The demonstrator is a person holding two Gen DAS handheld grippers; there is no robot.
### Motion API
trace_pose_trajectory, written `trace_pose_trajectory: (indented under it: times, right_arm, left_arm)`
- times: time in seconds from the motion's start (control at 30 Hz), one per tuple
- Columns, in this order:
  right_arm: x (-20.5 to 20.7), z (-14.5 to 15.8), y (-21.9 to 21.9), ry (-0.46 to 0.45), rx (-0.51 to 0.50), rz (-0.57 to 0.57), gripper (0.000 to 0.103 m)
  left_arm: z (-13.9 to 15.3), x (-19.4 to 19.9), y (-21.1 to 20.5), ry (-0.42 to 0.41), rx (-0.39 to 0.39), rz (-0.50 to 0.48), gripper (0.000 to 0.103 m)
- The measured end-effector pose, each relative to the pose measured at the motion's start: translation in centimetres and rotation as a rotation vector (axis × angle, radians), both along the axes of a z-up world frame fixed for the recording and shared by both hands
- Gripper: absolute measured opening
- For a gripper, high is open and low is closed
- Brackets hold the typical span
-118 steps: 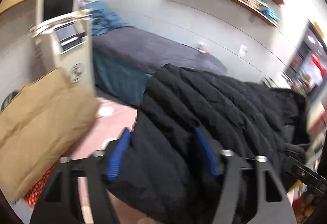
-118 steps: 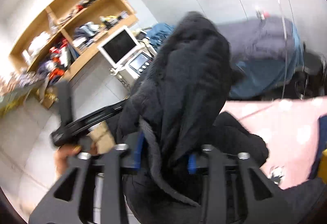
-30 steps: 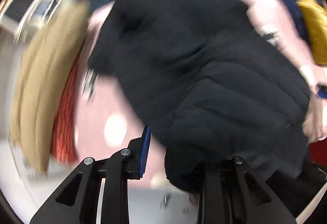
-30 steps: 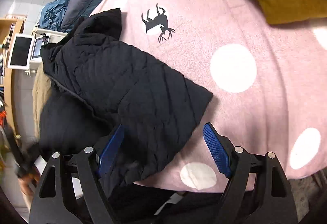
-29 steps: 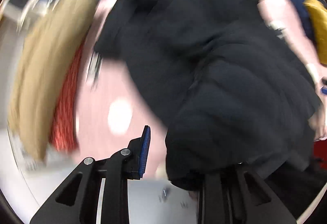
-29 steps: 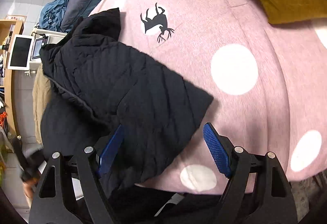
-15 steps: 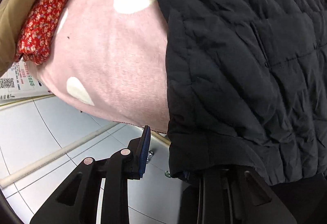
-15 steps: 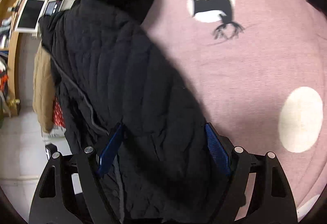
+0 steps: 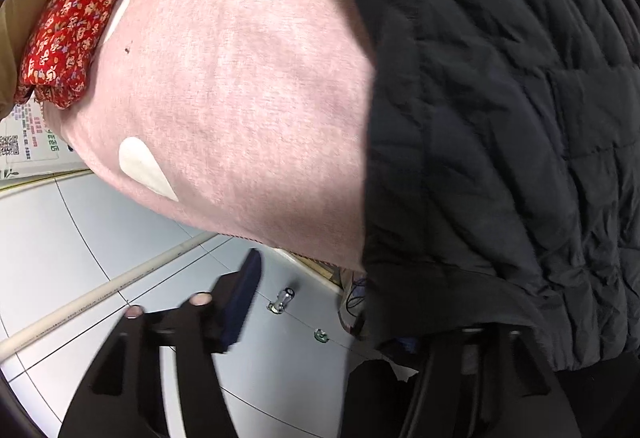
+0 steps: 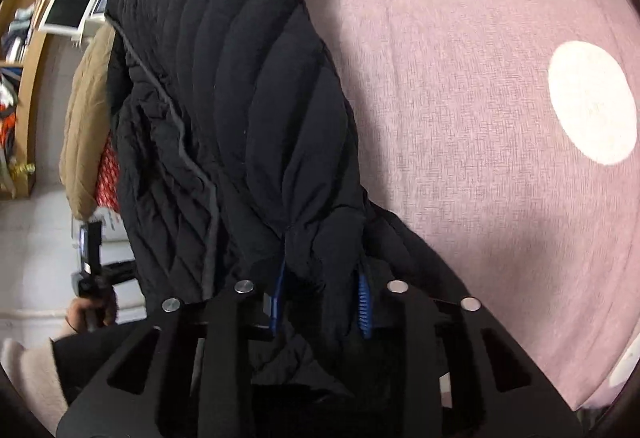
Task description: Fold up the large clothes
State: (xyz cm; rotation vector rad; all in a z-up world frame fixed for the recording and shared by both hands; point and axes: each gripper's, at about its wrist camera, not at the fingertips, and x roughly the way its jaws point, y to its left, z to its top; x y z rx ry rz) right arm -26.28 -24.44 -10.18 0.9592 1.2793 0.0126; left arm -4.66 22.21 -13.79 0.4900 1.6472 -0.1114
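**Jacket on bed edge, right gripper pinching hem**

Black quilted jacket [image 10: 224, 86] lies on the pink dotted blanket [image 10: 480, 126]. Right gripper [image 10: 320, 302] jaws closing, narrow, a fold of jacket between the pads. Left gripper [image 9: 332, 302] jaws opening; jacket hem covers its right finger, hold unclear.

The left tongs [image 9: 336, 302] are smeared with motion as they open, and the right-hand finger is buried under the hem of the black jacket [image 9: 500, 142], so no pad shows there. The jacket runs off the right edge. On the right wrist view, the shelf [image 10: 24, 38] contents are too small to tell, and the tan garment [image 10: 84, 126] sits half behind the jacket.
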Motion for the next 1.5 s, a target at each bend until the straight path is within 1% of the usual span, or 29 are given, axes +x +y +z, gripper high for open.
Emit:
trace_pose_trajectory:
  times: [0.03,0.07,0.1,0.17,0.2,0.23,0.27,0.3,0.37,0.4,0.47,0.5,0.53,0.57,0.6,0.63,0.7,0.8,0.9,0.97,1.03,1.07,1.1,1.17,1.2,1.27,1.37,1.47,1.5]
  right_arm:
    - [-0.2,0.3,0.1,0.006,0.005,-0.02,0.041]
    - [-0.3,0.6,-0.4,0.011,0.012,-0.047,0.046]
    - [-0.3,1.1,-1.2,0.01,0.018,-0.09,0.048]
    - [-0.4,2.4,-2.8,-0.005,0.012,-0.147,0.055]
    - [-0.5,3.2,-4.0,-0.027,0.007,-0.19,0.055]
    - [-0.4,3.6,-4.9,-0.044,0.01,-0.218,0.057]
    - [-0.2,4.3,-6.4,-0.068,0.029,-0.266,0.06]
    - [0.6,4.6,-6.9,-0.077,0.044,-0.294,0.06]
    - [1.6,4.7,-8.8,-0.085,0.091,-0.346,0.06]
    - [2.6,4.6,-9.8,-0.08,0.113,-0.362,0.06]
    - [4.8,4.5,-11.1,-0.08,0.123,-0.353,0.06]
    - [5.8,4.4,-11.5,-0.079,0.117,-0.344,0.06]
    - [7.2,4.2,-11.6,-0.076,0.11,-0.335,0.06]
    - [8.4,4.0,-11.8,-0.074,0.109,-0.325,0.06]
    - [9.8,3.8,-12.2,-0.074,0.117,-0.319,0.06]
    - [11.0,3.5,-12.6,-0.074,0.131,-0.322,0.06]
    - [13.4,2.5,-13.2,-0.056,0.169,-0.349,0.06]
    - [17.1,1.0,-13.9,-0.015,0.196,-0.383,0.061]
    - [21.2,-0.4,-13.6,0.025,0.175,-0.329,0.061]
    - [23.2,-1.3,-12.9,0.056,0.154,-0.283,0.061]
    - [24.1,-2.1,-12.0,0.068,0.155,-0.231,0.061]
    - [24.8,-2.4,-11.2,0.073,0.141,-0.187,0.061]
    - [25.0,-2.3,-10.5,0.065,0.102,-0.151,0.057]
    - [25.1,-1.8,-9.6,0.044,0.013,-0.085,0.036]
    - [25.0,-1.2,-9.2,0.027,-0.039,-0.053,0.03]
    - [24.5,0.4,-9.1,-0.024,-0.097,-0.024,0.018]
    - [23.2,3.2,-10.3,-0.101,-0.161,-0.061,0.013]
    - [20.9,8.5,-12.2,-0.202,-0.268,-0.126,0.013]
    - [20.2,9.8,-12.5,-0.227,-0.296,-0.14,0.013]
  left_arm:
    - [0.4,0.3,0.3,-0.011,-0.024,0.014,0.064]
    - [1.0,0.5,0.8,-0.031,-0.063,0.036,0.064]
    - [1.7,0.6,1.3,-0.057,-0.101,0.061,0.064]
    - [3.6,0.9,2.8,-0.127,-0.208,0.122,0.065]
    - [5.0,1.0,3.7,-0.184,-0.269,0.16,0.076]
    - [5.9,1.1,4.5,-0.228,-0.292,0.187,0.085]
    - [6.9,1.2,5.3,-0.276,-0.315,0.217,0.088]
    - [7.6,1.3,6.0,-0.304,-0.339,0.241,0.089]
    - [7.8,1.5,6.5,-0.309,-0.346,0.256,0.09]
    - [7.8,1.3,5.8,-0.307,-0.341,0.25,0.09]
    - [7.7,0.9,5.7,-0.306,-0.341,0.232,0.09]
    - [7.4,0.6,5.7,-0.289,-0.351,0.226,0.091]
    - [6.4,0.1,5.4,-0.244,-0.373,0.224,0.092]
    - [5.3,-0.2,5.5,-0.155,-0.402,0.217,0.092]
    - [4.7,-0.3,5.7,-0.117,-0.396,0.207,0.092]
    - [4.6,-0.6,6.4,-0.102,-0.382,0.193,0.092]
    - [5.0,-1.4,6.5,-0.107,-0.357,0.152,0.092]
    - [6.3,-1.5,7.1,-0.127,-0.374,0.176,0.092]
    - [7.7,-1.4,7.1,-0.128,-0.378,0.184,0.092]
    - [8.5,-1.6,6.5,-0.145,-0.342,0.142,0.092]
    - [8.8,-2.1,6.2,-0.155,-0.31,0.103,0.092]
    - [8.9,-2.0,6.2,-0.153,-0.303,0.099,0.092]
    - [8.9,-2.0,6.3,-0.146,-0.299,0.107,0.092]
    - [8.7,-1.9,6.4,-0.14,-0.301,0.124,0.092]
    - [8.5,-1.8,6.4,-0.129,-0.297,0.132,0.092]
    - [7.7,-1.7,6.6,-0.091,-0.293,0.13,0.092]
    - [7.3,-1.1,6.1,-0.058,-0.259,0.06,0.092]
    - [7.7,-0.3,5.2,-0.028,-0.264,-0.001,0.092]
    - [7.8,-0.1,4.9,-0.024,-0.261,-0.021,0.092]
